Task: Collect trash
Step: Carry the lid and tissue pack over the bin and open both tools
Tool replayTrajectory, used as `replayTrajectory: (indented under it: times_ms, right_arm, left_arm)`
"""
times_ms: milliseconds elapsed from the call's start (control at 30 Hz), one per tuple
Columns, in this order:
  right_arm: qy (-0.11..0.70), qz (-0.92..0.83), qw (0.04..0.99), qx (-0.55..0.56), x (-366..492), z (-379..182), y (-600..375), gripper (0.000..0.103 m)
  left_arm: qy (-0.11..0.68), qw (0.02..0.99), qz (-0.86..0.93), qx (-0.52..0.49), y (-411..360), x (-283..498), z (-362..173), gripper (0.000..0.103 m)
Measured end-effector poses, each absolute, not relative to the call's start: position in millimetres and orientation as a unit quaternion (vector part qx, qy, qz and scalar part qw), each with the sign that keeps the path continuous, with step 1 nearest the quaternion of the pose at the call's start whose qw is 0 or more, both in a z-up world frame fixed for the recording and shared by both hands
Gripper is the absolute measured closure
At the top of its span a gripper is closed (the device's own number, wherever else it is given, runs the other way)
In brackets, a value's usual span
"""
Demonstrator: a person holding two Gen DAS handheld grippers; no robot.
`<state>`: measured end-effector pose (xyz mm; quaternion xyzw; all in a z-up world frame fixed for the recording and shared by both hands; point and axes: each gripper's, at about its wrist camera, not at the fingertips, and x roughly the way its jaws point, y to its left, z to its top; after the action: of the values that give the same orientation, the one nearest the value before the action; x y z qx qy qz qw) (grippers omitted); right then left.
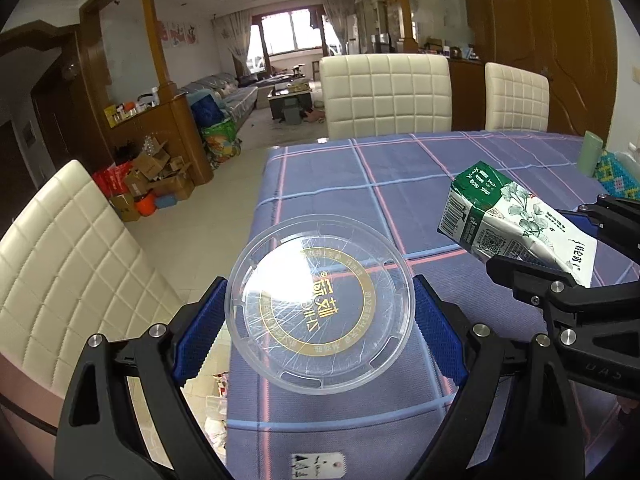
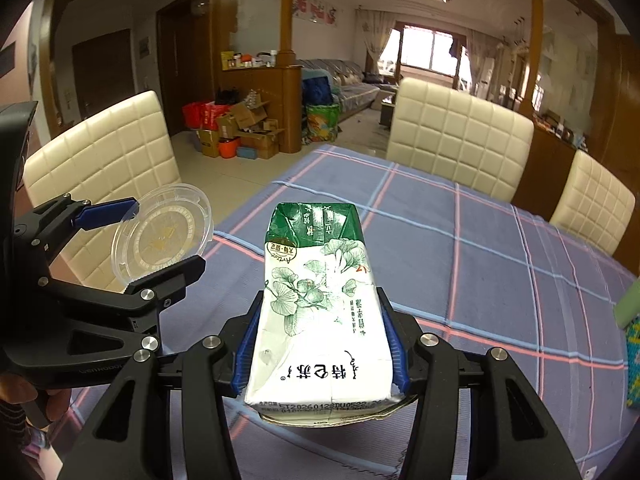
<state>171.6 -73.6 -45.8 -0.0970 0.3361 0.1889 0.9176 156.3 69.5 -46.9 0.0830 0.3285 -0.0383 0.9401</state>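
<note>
My left gripper (image 1: 318, 312) is shut on a clear round plastic lid (image 1: 320, 304) with gold print, held by its edges above the left edge of the table. The lid also shows in the right wrist view (image 2: 162, 236), with the left gripper (image 2: 160, 236) around it. My right gripper (image 2: 320, 336) is shut on a green and white milk carton (image 2: 320, 308), held above the table. In the left wrist view the carton (image 1: 516, 224) and the right gripper (image 1: 560, 240) are at the right.
The table has a purple plaid cloth (image 1: 400, 176). Cream padded chairs stand at its far side (image 1: 386, 96) and left side (image 1: 72, 256). A pale green cup (image 1: 590, 154) stands at the table's right. Cardboard boxes (image 1: 156, 176) lie on the floor beyond.
</note>
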Motion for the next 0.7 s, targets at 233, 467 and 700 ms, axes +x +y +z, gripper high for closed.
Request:
replayTrajectory:
  times_ms: [233,467,700]
  right_arm:
    - [0.326,0.205,0.916,-0.112,166,-38,-48,0.053]
    - [0.324,0.225,0.91,-0.13,167,-39,-16,0.053]
    - [0.326,0.248,0.901,-0.142,169,-43,15,0.053]
  left_arm:
    - [0.319,0.945,-0.015,0.075,99,142,-43,0.015]
    - [0.318,0.946,0.011,0.062,134,135,-44,0.015]
    - [0.319,0.946,0.039,0.041,171,128,-46,0.015]
